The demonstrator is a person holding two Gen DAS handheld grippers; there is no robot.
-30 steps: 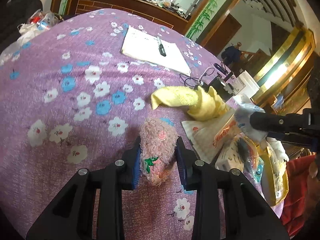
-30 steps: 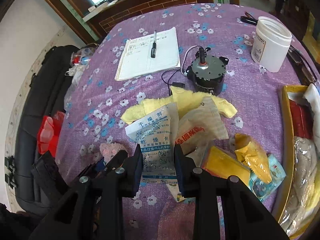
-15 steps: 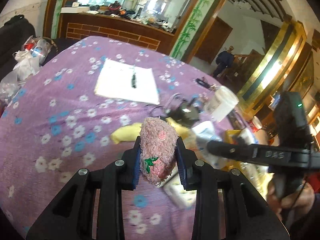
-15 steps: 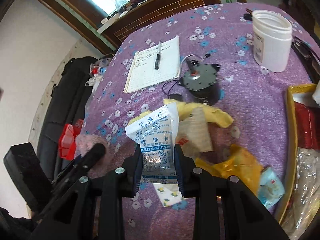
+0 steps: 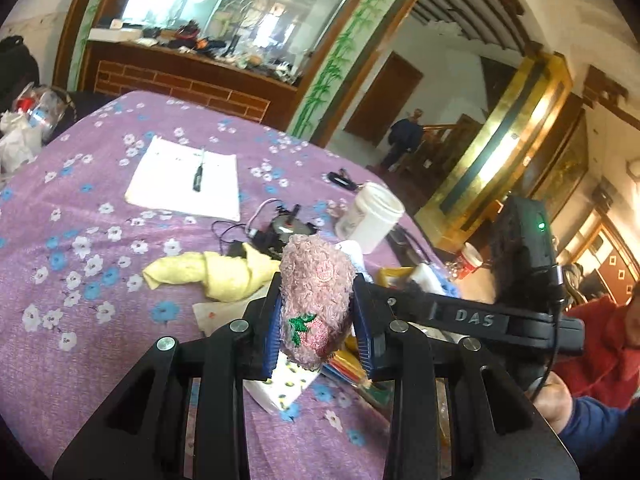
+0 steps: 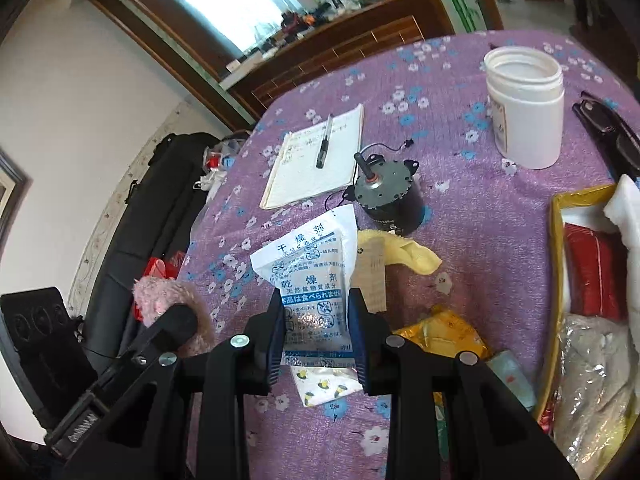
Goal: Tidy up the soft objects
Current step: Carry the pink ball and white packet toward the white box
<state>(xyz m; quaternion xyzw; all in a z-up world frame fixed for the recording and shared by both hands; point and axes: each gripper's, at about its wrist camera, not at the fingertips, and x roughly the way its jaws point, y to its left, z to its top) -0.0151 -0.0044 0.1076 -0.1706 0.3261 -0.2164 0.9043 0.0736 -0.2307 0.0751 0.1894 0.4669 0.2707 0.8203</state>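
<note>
My left gripper [image 5: 316,330] is shut on a fuzzy pink plush [image 5: 316,300] with a green embroidered leaf, held up above the purple flowered tablecloth [image 5: 80,280]. That plush [image 6: 160,300] also shows at the left of the right wrist view. A white desiccant packet [image 6: 312,276] with blue print sits clamped in my right gripper [image 6: 316,338], lifted off the cloth. The right gripper's black body [image 5: 480,316] crosses the left wrist view just behind the plush. A yellow cloth [image 5: 216,272] lies crumpled on the table, seen too as the yellow cloth [image 6: 416,256] past the packet.
On the table stand a white jar [image 6: 524,108], a grey motor [image 6: 384,196] with a wire, and a notepad [image 6: 316,156] with a pen. A yellow-rimmed box [image 6: 560,248] of packets sits at right. Small pouches [image 6: 444,332] lie below the grippers. A person's hand [image 5: 554,404] shows at right.
The left gripper has risen with the pink plush, so more of the table and room shows. The right gripper with the packet has shifted across the table, now close beside the left.
</note>
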